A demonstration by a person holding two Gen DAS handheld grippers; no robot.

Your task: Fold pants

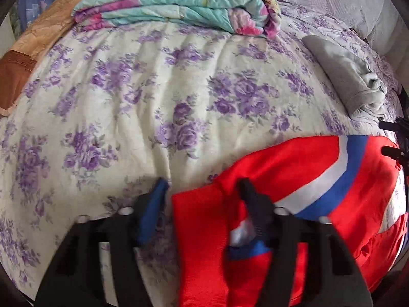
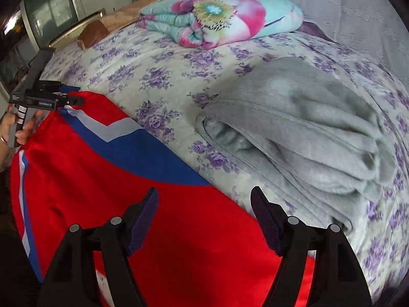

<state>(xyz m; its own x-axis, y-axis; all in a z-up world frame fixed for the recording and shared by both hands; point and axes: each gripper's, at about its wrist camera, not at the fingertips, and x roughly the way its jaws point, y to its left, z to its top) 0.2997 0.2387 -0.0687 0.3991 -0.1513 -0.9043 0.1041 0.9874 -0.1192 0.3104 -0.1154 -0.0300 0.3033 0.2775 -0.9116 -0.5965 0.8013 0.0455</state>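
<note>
The red pants (image 1: 294, 168) with a blue and white stripe lie on the bed near its front edge; they also fill the lower left of the right wrist view (image 2: 107, 194). My left gripper (image 1: 202, 189) is open, its fingers wide apart, and a red cloth edge runs up between them. It shows far left in the right wrist view (image 2: 74, 97), at the pants' end. My right gripper (image 2: 204, 199) is open and empty, just above the red cloth near its right edge. Its black fingertips (image 1: 391, 138) show at the right rim of the left wrist view.
The bed has a cream sheet with purple flowers (image 1: 153, 89). A folded grey garment (image 2: 306, 133) lies just right of the pants. A folded teal and pink quilt (image 2: 222, 18) lies at the back. An orange blanket (image 1: 38, 38) is at the far left.
</note>
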